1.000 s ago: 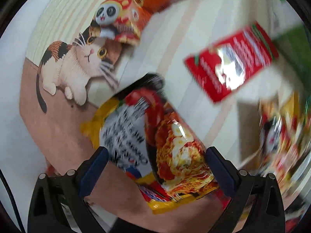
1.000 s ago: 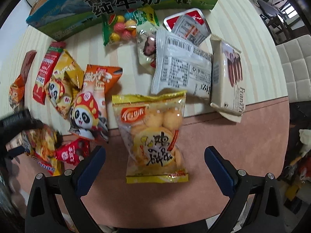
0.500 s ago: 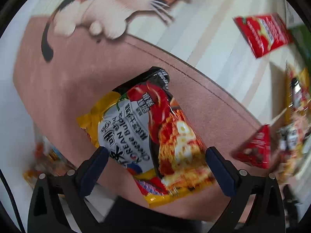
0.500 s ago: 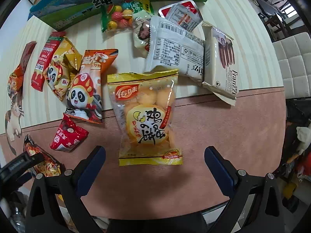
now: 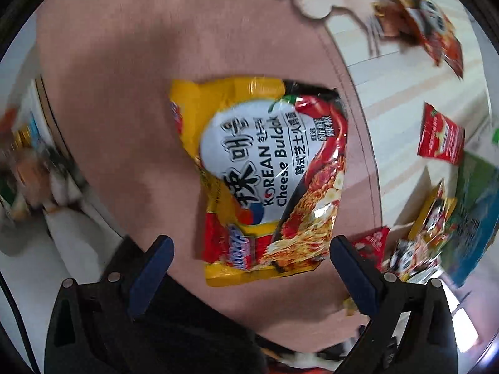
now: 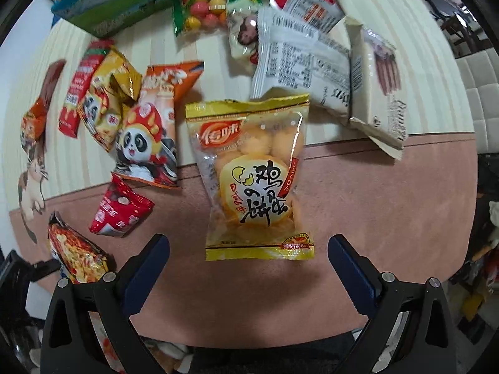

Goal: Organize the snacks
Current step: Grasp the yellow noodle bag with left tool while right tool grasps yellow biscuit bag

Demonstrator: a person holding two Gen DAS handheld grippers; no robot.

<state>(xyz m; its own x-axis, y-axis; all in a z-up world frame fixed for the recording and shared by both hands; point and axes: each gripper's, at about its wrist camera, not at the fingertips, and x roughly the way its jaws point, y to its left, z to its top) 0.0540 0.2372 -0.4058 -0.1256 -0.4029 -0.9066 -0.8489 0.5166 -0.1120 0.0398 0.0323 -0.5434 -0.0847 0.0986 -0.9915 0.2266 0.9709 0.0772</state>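
A yellow Korean cheese noodle packet (image 5: 265,180) lies on the pink band of the mat, just ahead of my open, empty left gripper (image 5: 249,249). It also shows at the lower left of the right wrist view (image 6: 78,252). A yellow egg-biscuit bag (image 6: 255,180) lies straight ahead of my open, empty right gripper (image 6: 248,249), across the pink band's edge. Neither gripper touches a packet.
Panda snack bags (image 6: 143,137), a small red packet (image 6: 120,213), white wrappers (image 6: 299,68), a biscuit box (image 6: 380,87), a candy bag (image 6: 202,6) and a green-blue milk carton (image 6: 109,9) lie farther back. The table edge runs at the left in the left wrist view (image 5: 53,118).
The left gripper has swung left and back toward the table edge; the noodle packet now lies on the pink band. The right gripper has drawn slightly nearer the egg-biscuit bag.
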